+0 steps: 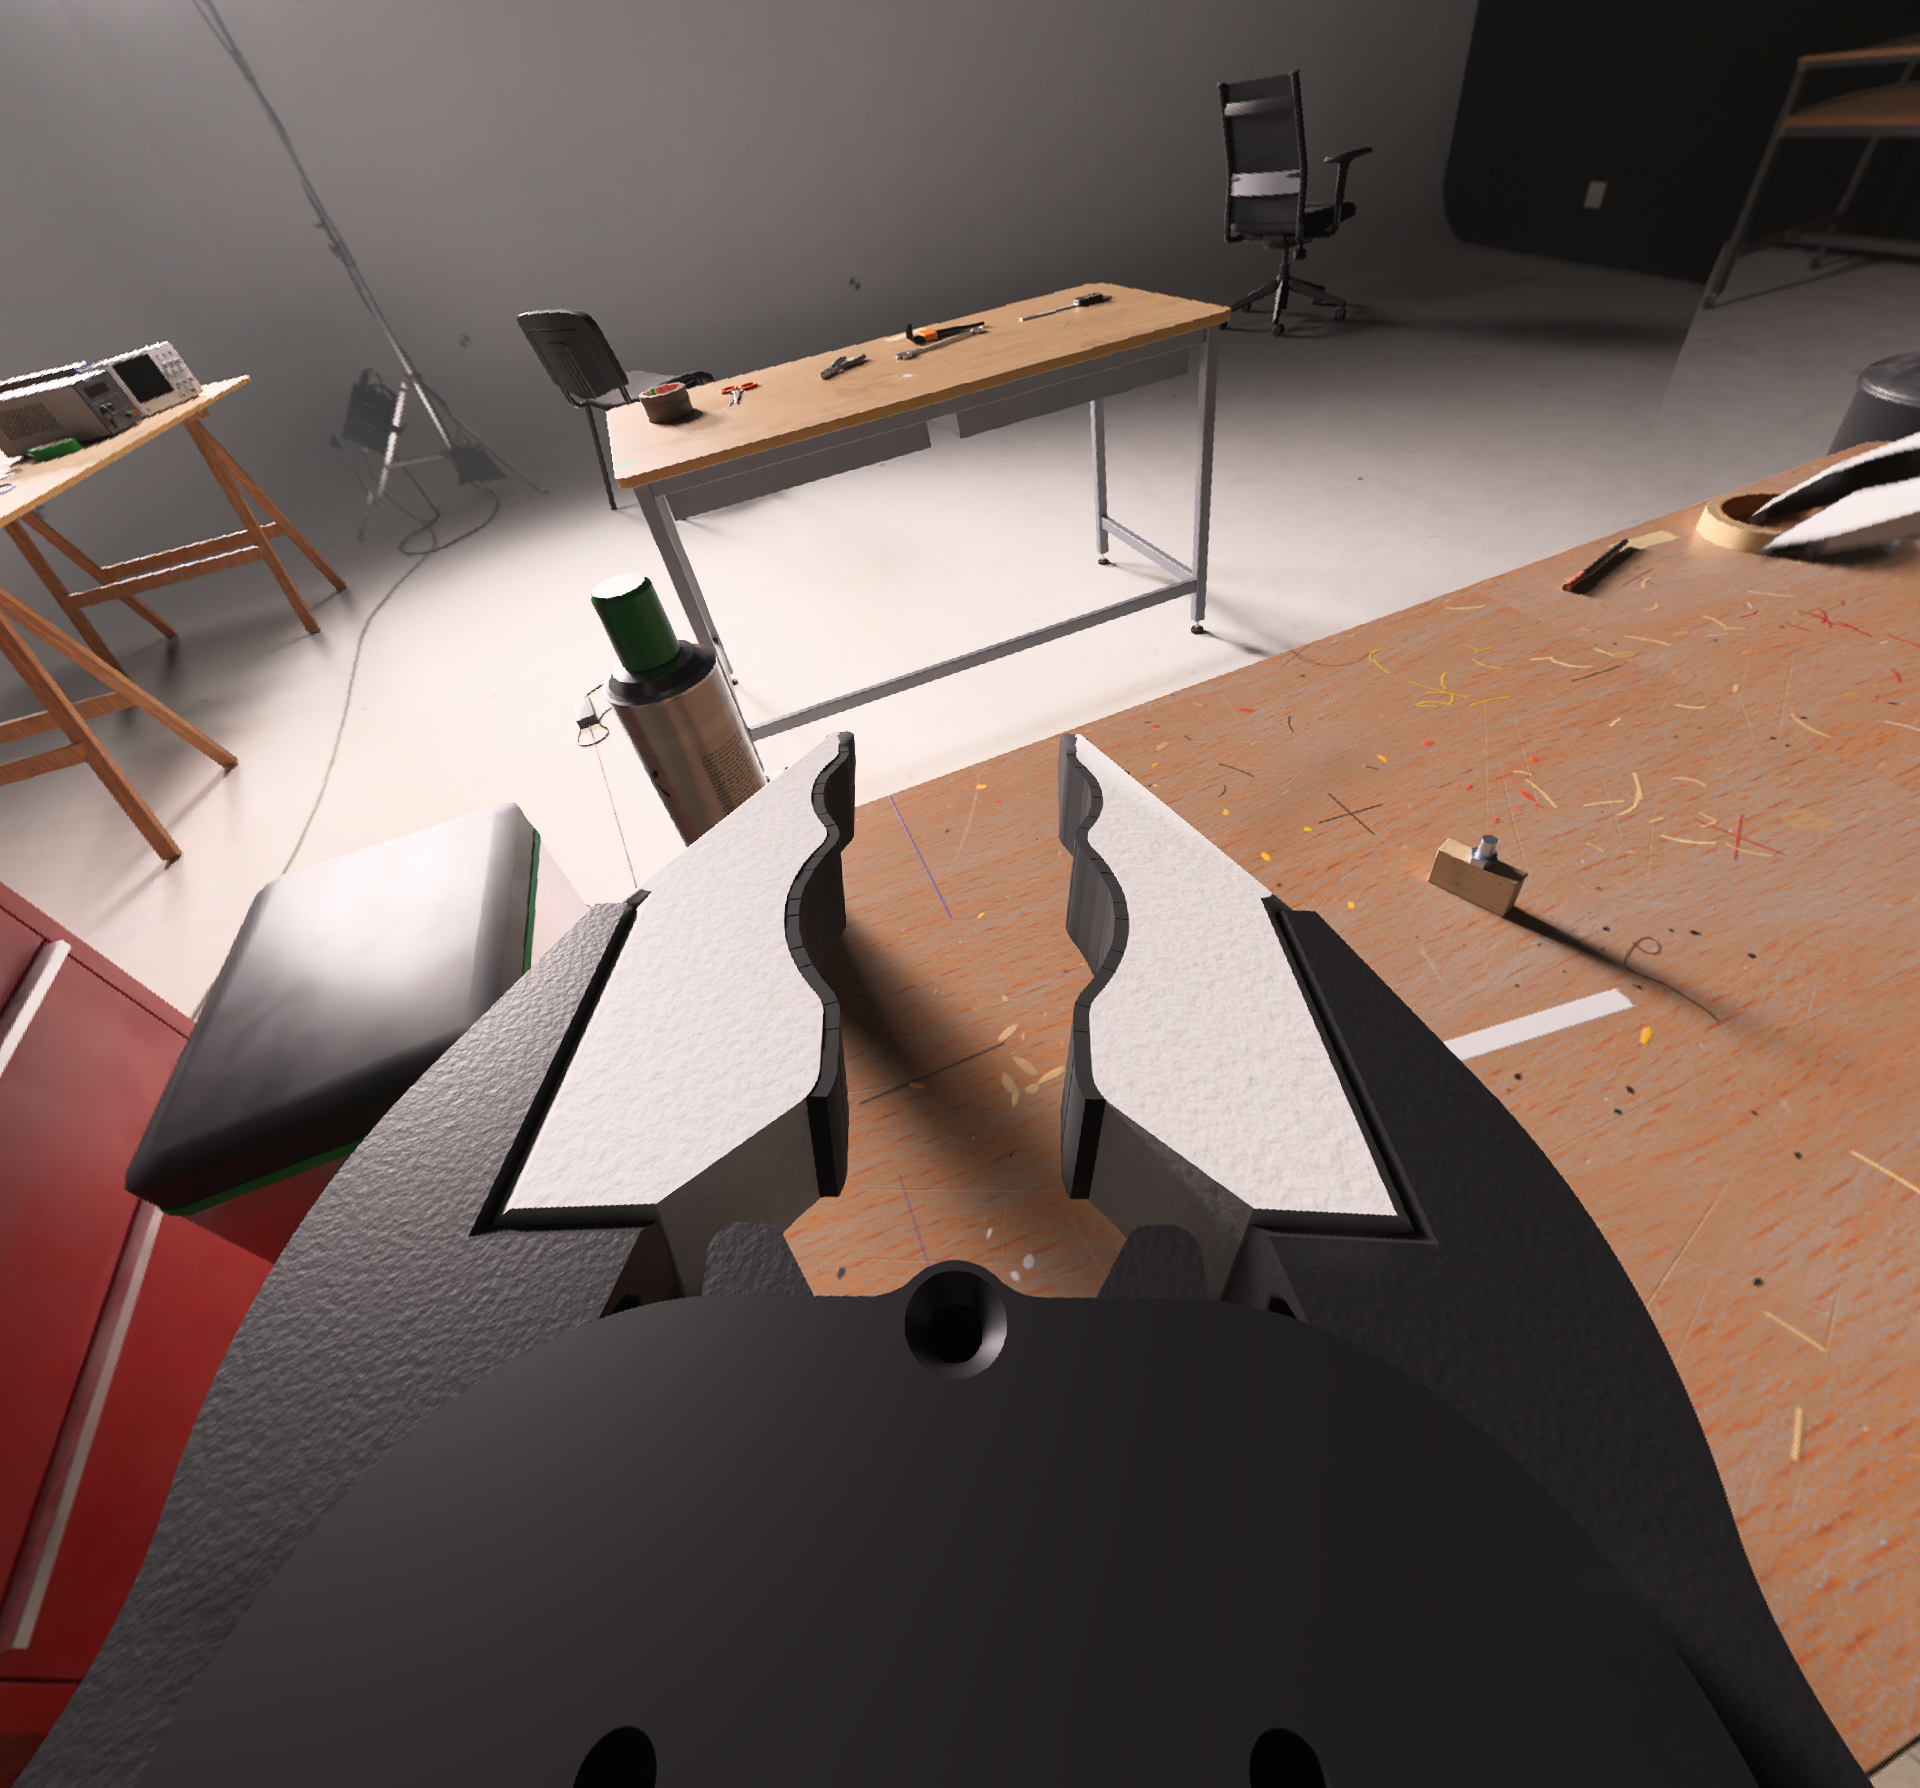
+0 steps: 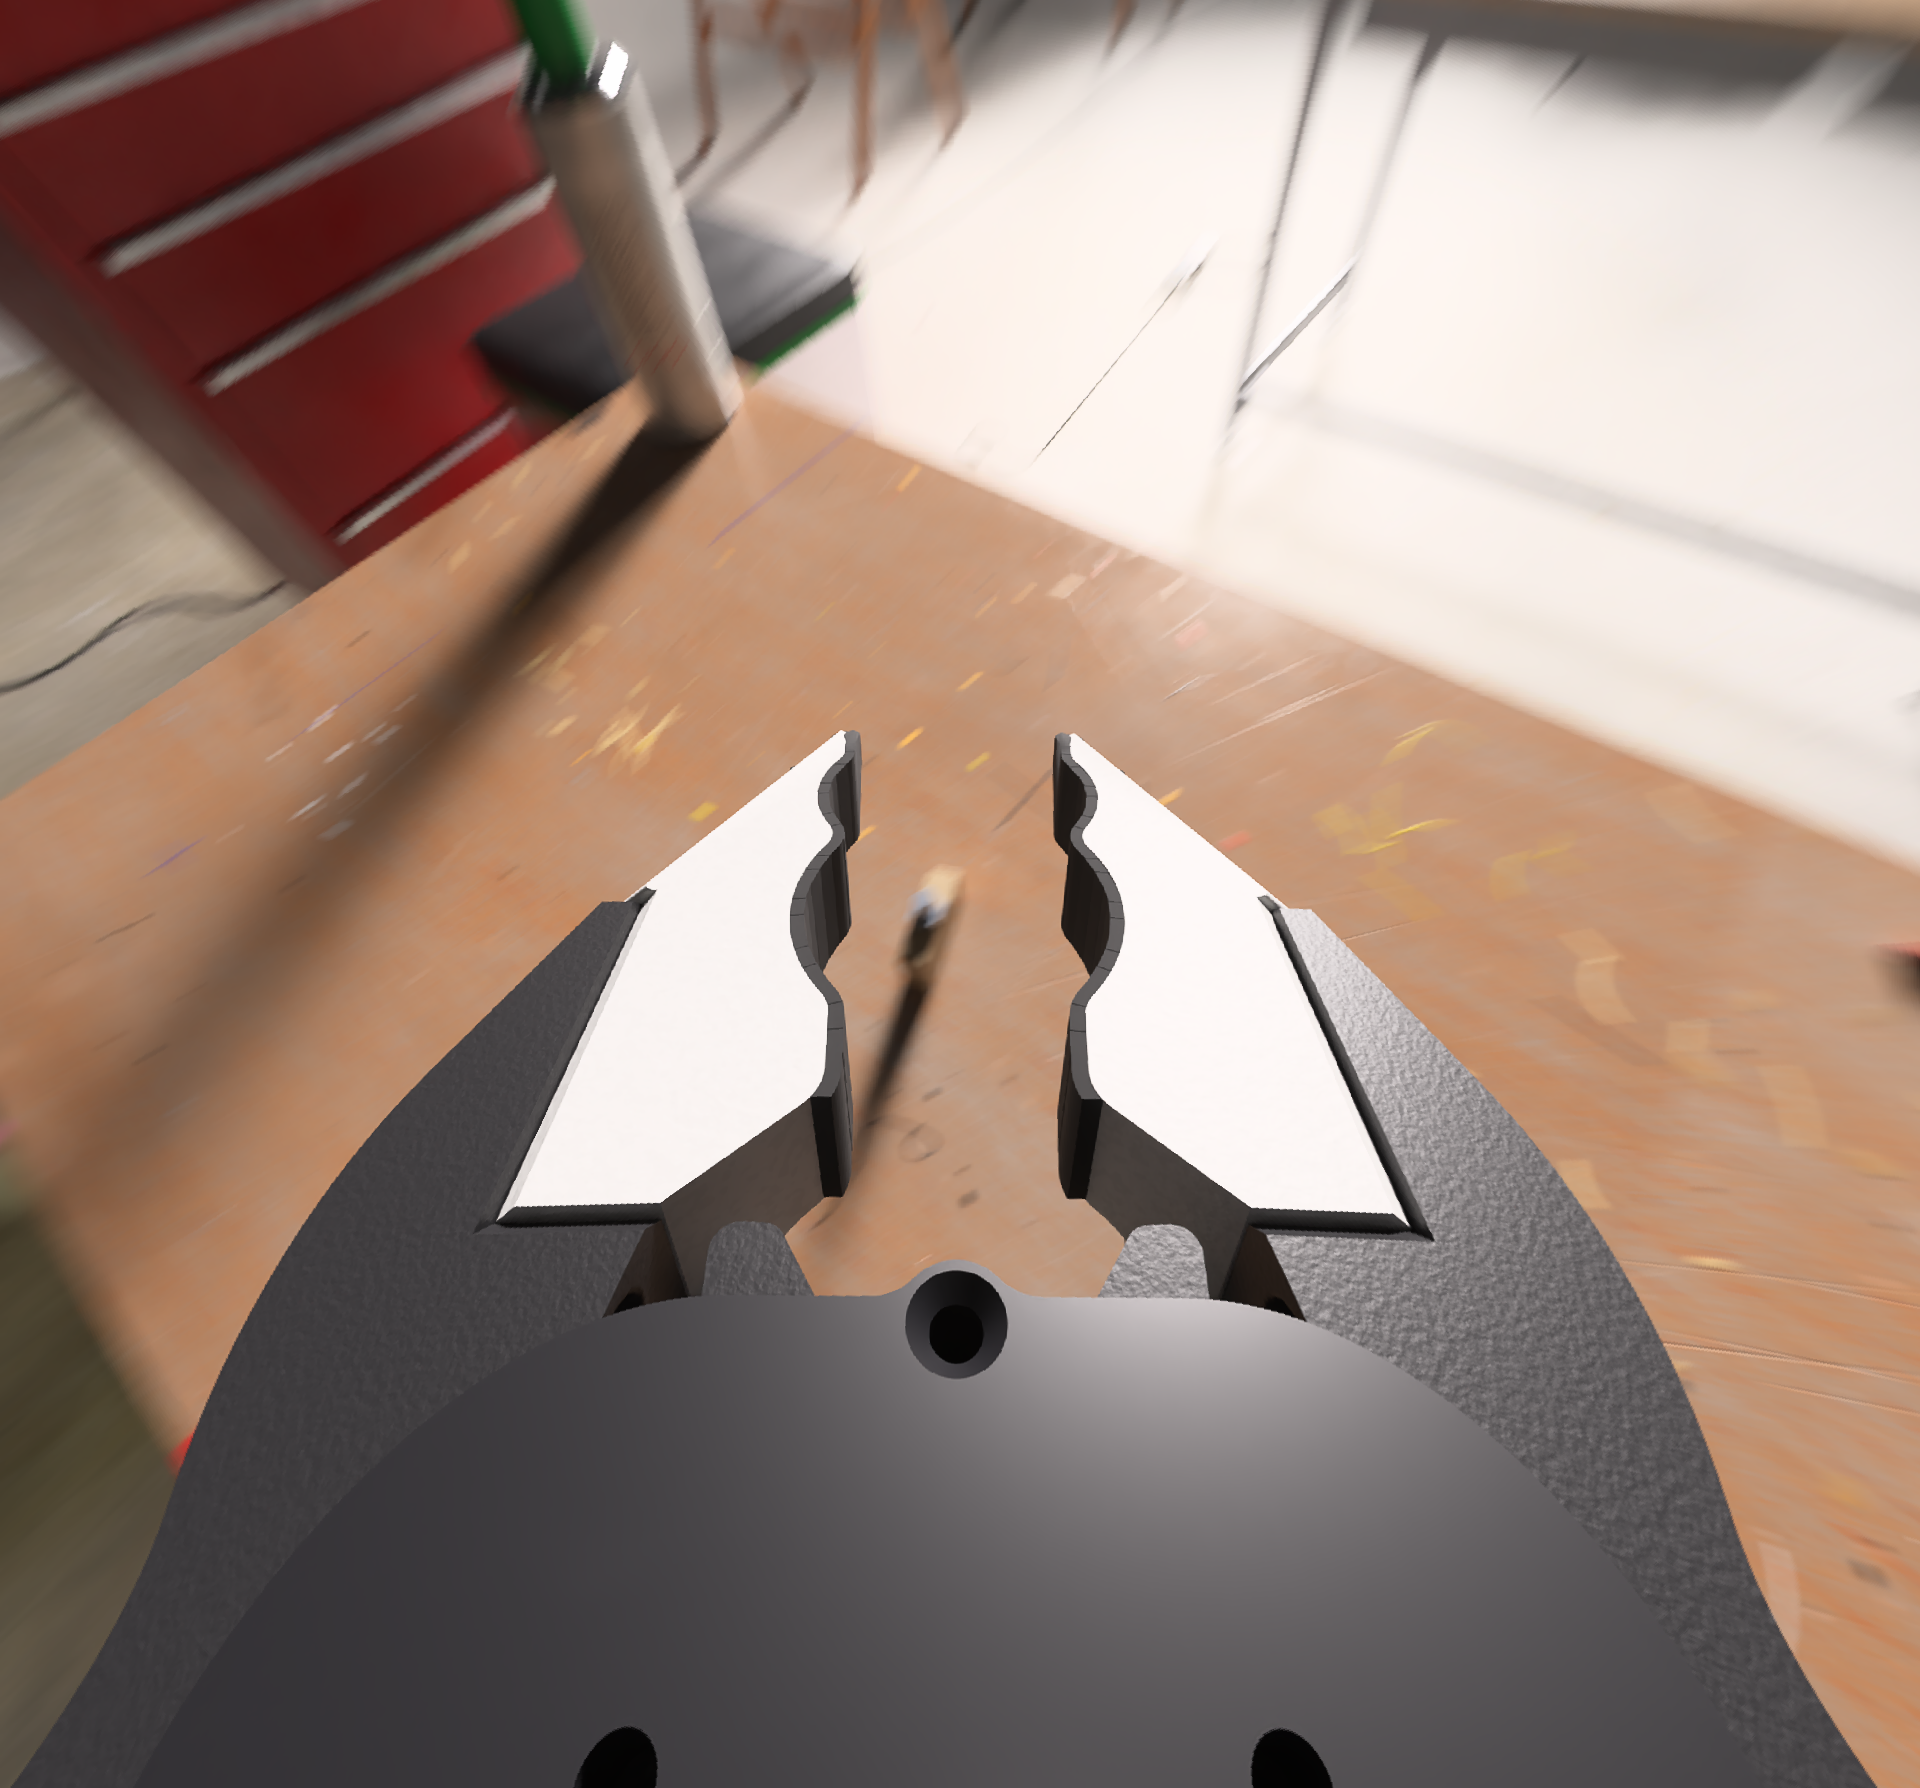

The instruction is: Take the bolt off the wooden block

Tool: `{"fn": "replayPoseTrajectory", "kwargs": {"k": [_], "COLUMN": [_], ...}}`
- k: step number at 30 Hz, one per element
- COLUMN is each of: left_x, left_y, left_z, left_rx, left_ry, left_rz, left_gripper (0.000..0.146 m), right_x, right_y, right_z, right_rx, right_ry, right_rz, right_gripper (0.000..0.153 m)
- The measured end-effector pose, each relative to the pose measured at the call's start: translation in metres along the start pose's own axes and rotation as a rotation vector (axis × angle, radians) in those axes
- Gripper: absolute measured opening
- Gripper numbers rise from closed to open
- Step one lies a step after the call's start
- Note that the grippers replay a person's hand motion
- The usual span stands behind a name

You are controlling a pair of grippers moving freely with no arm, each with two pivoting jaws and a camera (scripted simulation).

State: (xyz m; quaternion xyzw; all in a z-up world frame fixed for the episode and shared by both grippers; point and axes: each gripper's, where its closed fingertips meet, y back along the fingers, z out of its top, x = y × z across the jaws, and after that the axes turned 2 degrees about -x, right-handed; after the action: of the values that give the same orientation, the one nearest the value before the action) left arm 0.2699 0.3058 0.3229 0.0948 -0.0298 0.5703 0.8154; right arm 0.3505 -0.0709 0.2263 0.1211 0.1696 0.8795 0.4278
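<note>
A small wooden block (image 1: 1473, 884) lies on the worn wooden table (image 1: 1351, 1271), with a short grey bolt (image 1: 1489, 850) standing in its top. My left gripper (image 1: 958, 772) is open and empty, above the table's left part, with the block off to its right. The right gripper's fingers (image 1: 1844, 504) show at the far right edge. The right wrist view is blurred. There my right gripper (image 2: 956, 762) is open and empty, and the block (image 2: 943, 884) and bolt (image 2: 921, 910) appear small on the table between its fingers, farther down.
A metal spray can with a green cap (image 1: 675, 710) stands at the table's left edge; it also shows in the right wrist view (image 2: 634, 252). A tape roll (image 1: 1730, 525) and a pencil (image 1: 1595, 564) lie far right. A red drawer cabinet (image 1: 83, 1219) and a black stool (image 1: 353, 990) stand beside the table.
</note>
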Motion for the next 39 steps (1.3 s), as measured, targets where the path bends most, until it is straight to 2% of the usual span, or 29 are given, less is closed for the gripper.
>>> {"fn": "replayPoseTrajectory", "kwargs": {"k": [2,3,5,9,13,16,20,24,29,39], "left_x": [0.002,0.003,0.004,0.004,0.000,-0.006,-0.017,-0.028,-0.043,-0.056], "left_y": [0.001,0.001,0.002,0.002,-0.001,-0.004,-0.008,-0.011,-0.013,-0.022], "left_z": [-0.001,-0.002,-0.003,-0.002,0.000,0.000,0.002,0.004,0.007,0.007], "left_rx": [-0.001,0.001,0.002,-0.009,-0.010,0.001,0.008,0.017,0.012,0.029], "left_ry": [0.011,0.013,0.014,0.013,-0.004,-0.024,-0.054,-0.087,-0.125,-0.160], "left_rz": [-0.002,-0.002,0.000,-0.003,-0.014,-0.025,-0.050,-0.066,-0.097,-0.120], "left_gripper": [0.039,0.040,0.041,0.041,0.041,0.041,0.041,0.041,0.041,0.041], "right_x": [0.021,0.025,0.020,0.003,0.007,0.018,0.018,0.019,0.023,0.018], "right_y": [-0.031,-0.045,-0.066,-0.088,-0.098,-0.101,-0.105,-0.109,-0.116,-0.119], "right_z": [-0.016,-0.023,-0.042,-0.072,-0.087,-0.100,-0.117,-0.135,-0.150,-0.155], "right_rx": [0.179,0.233,0.372,0.614,0.736,0.814,0.881,0.947,0.986,1.024], "right_ry": [-0.085,-0.121,-0.124,-0.012,-0.108,-0.182,-0.191,-0.292,-0.377,-0.302], "right_rz": [0.127,0.148,0.101,-0.049,-0.059,-0.038,-0.077,-0.082,-0.080,-0.114], "right_gripper": [0.038,0.037,0.034,0.034,0.034,0.033,0.028,0.025,0.017,0.007]}}
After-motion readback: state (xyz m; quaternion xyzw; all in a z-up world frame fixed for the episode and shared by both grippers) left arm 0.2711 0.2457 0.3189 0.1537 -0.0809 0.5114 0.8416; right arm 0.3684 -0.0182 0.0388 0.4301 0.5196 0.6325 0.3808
